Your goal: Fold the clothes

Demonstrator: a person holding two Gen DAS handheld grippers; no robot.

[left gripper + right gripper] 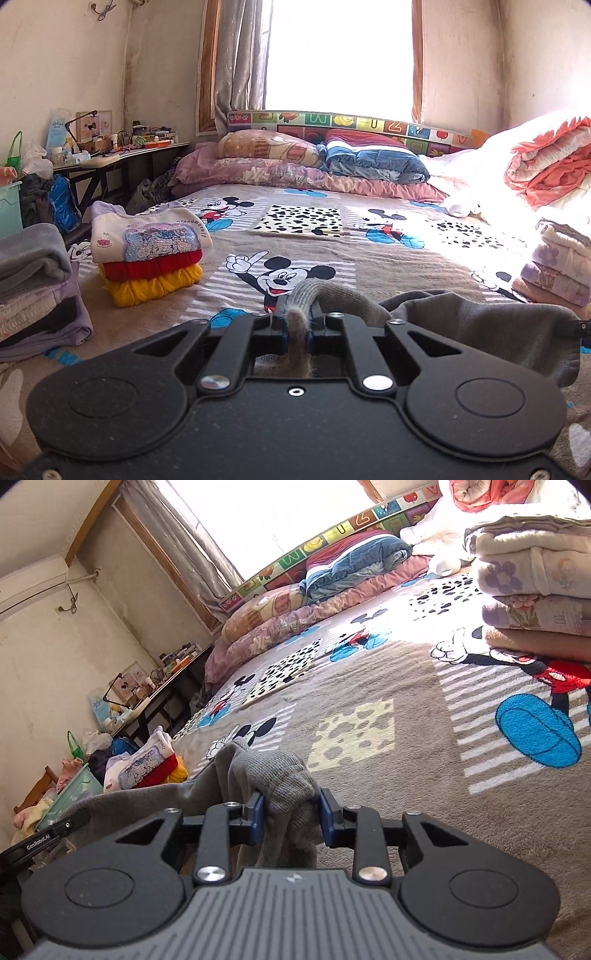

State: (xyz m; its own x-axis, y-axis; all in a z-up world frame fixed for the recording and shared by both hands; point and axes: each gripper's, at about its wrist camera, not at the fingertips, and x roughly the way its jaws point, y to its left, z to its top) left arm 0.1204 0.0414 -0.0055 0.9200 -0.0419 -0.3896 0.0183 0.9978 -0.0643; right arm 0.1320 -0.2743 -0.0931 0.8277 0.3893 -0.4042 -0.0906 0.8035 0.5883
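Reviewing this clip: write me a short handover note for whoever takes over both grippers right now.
Left gripper: shut on a thin edge of the grey garment.
Right gripper: shut on a thicker bunch of the same garment.
The garment hangs between the two grippers above the cartoon bedspread, still unfolded.
Done: a folded stack of white, red and yellow tops on the left, and another folded pile on the right.
Left: lay the grey garment flat, fold it, add it to a stack.
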